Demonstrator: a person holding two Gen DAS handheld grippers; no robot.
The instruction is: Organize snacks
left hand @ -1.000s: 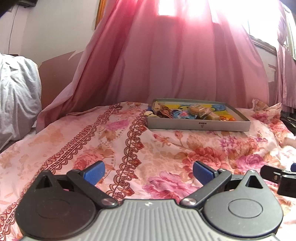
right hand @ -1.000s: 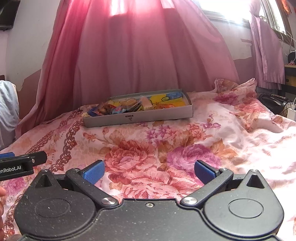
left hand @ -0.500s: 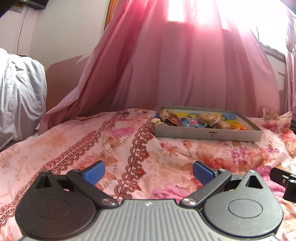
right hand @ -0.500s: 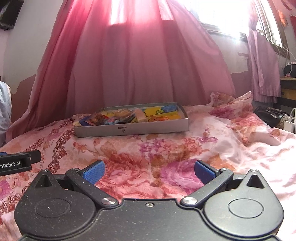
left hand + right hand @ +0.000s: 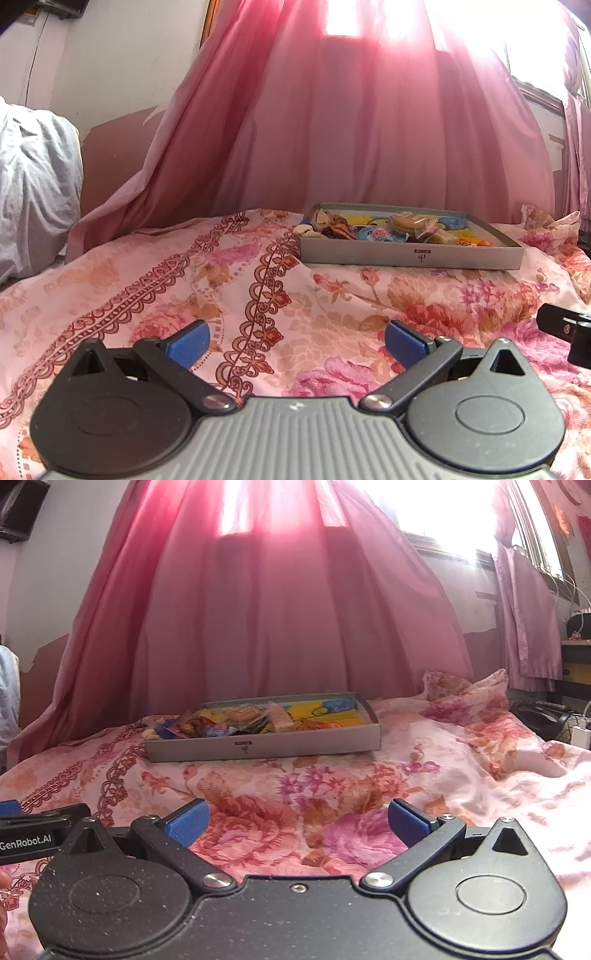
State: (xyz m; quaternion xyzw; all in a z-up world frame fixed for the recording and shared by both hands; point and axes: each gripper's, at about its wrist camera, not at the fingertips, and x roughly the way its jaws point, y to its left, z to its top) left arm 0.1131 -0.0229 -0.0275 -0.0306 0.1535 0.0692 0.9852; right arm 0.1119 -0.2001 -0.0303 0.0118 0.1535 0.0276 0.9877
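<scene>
A: So, where are your two tools?

B: Your left tool (image 5: 297, 341) is low over the bed (image 5: 207, 288). Its two blue fingertips (image 5: 186, 345) are wide apart, and nothing is between them. Your right tool (image 5: 297, 819) is low over the bed too, just beside the left one. Its blue fingertips (image 5: 408, 821) are spread wide as well, and they hold nothing.

A: And where are the snacks?

B: Your snacks (image 5: 384, 230) are piled in a flat grey box (image 5: 410, 256). The box sits on the bed with the flowery sheet, far ahead of both tools, near the pink curtain (image 5: 351, 122). In the right view you see the box (image 5: 264, 744) a bit left of the middle, with the snacks (image 5: 240, 718) mostly bunched at its left end. A yellow and blue picture shows on the box floor at the right end. One or two small wrappers (image 5: 304, 230) sit at the left end of the box, and you cannot tell if they are inside or just outside.

A: What else can you see?

B: You see a grey pillow (image 5: 35, 192) far to the left. A black thing (image 5: 541, 716) lies off the right side of the bed.
</scene>
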